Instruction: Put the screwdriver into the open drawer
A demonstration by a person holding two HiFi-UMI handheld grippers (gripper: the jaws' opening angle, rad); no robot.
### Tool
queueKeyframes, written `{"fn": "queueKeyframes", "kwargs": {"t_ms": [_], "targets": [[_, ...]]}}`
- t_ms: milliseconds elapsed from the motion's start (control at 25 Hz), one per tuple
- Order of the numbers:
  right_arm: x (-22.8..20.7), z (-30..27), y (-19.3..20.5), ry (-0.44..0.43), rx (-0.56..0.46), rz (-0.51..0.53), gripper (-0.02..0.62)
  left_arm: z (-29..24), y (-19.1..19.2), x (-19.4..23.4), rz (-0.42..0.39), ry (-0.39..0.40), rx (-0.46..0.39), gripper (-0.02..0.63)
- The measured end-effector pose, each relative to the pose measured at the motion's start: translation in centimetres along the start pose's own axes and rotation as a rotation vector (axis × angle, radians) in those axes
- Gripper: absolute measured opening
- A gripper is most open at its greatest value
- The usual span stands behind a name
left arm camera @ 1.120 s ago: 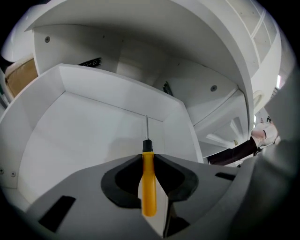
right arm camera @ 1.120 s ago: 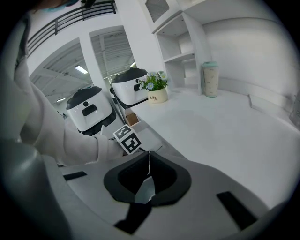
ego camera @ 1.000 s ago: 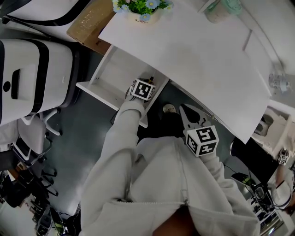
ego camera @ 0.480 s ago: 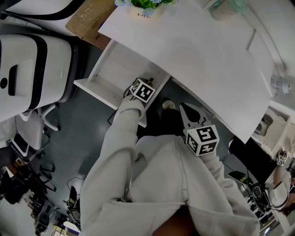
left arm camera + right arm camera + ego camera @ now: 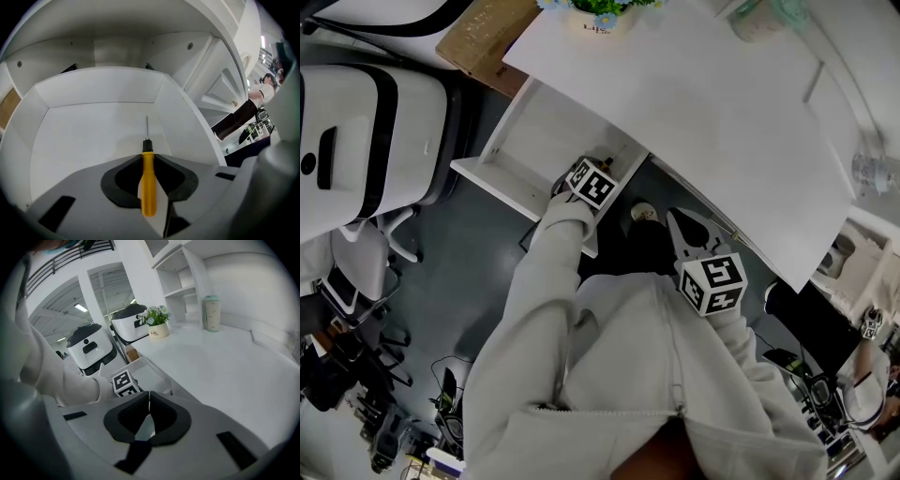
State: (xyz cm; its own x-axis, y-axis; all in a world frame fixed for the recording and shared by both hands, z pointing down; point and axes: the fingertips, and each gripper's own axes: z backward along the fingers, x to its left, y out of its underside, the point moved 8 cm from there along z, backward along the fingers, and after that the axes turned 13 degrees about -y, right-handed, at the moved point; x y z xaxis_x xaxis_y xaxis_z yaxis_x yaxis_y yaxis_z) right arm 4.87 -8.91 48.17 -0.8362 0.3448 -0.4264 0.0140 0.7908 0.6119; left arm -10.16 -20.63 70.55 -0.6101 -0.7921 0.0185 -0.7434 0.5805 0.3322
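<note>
A screwdriver point(image 5: 148, 183) with a yellow handle and a thin metal shaft is pinched between the jaws of my left gripper point(image 5: 148, 157), its tip pointing into the white open drawer point(image 5: 93, 136). In the head view the left gripper point(image 5: 600, 167) hangs over the drawer's point(image 5: 534, 141) right end, just under the desk edge. My right gripper point(image 5: 680, 223) is held at the desk's front edge, away from the drawer. In its own view the right gripper point(image 5: 149, 397) has its jaws together with nothing between them.
The white desk point(image 5: 722, 122) overhangs the drawer; a flower pot point(image 5: 600, 14) and a pale cup point(image 5: 759, 19) stand at its far side. A cardboard box point(image 5: 483, 42) and a white machine point(image 5: 366, 131) stand left of the drawer. A shoe point(image 5: 645, 217) rests on the dark floor.
The left gripper has rolled a little and shifted slightly over the drawer's right end, still holding the screwdriver. The right gripper has stayed put.
</note>
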Motion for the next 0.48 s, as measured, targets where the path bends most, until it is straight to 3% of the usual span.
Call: {"fn": "queueKeyframes", "kwargs": {"t_ms": [200, 480], "targets": [[0.05, 0.11, 0.09, -0.004, -0.001, 0.004, 0.034, 0.18, 0.36, -0.3, -0.001, 0.016, -0.002, 0.092], [-0.06, 0.16, -0.03, -0.015, -0.004, 0.01, 0.034, 0.69, -0.07, -0.54, -0.004, 0.047, -0.013, 0.172]]}}
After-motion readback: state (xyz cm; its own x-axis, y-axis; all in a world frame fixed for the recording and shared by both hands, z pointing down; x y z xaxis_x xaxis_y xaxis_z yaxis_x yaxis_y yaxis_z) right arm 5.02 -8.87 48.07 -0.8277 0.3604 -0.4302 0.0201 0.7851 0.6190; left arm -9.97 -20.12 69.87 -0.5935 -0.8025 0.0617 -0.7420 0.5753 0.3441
